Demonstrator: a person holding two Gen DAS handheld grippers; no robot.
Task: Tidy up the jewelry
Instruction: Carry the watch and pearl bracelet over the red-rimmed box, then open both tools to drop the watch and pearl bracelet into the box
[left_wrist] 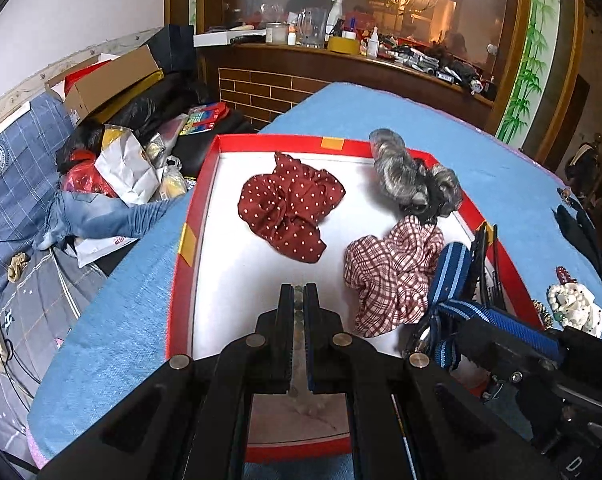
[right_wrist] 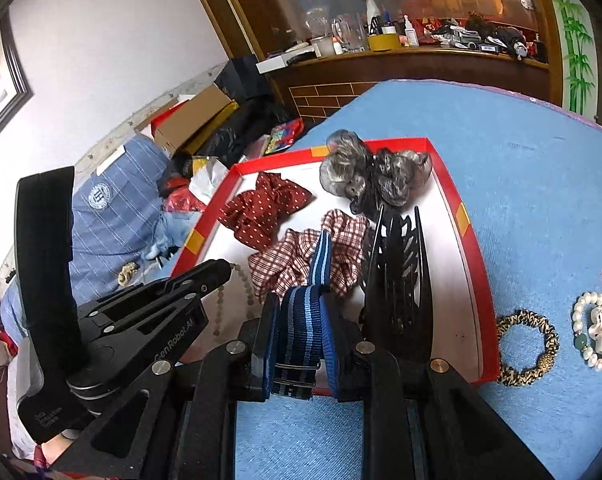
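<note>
The left gripper (left_wrist: pixel 299 300) is pinched on a string of pale beads (right_wrist: pixel 225 300), which hangs over the white floor of the red tray (left_wrist: pixel 189 216) just below it, so the drop spot lies straight beneath, left of the checked scrunchie (left_wrist: pixel 389 272). The right gripper (right_wrist: pixel 301 320) clamps a blue striped strap (right_wrist: pixel 299 332), its length pointing into the tray, beside a black hair claw (right_wrist: pixel 397 272). Both tools lean in from the tray's near edge, the left one lower.

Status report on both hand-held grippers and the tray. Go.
Left hand-held gripper shut on bead strand. Right hand-held gripper shut on striped band. Both over red tray; scrunchies and black hair claw crowd it.
</note>
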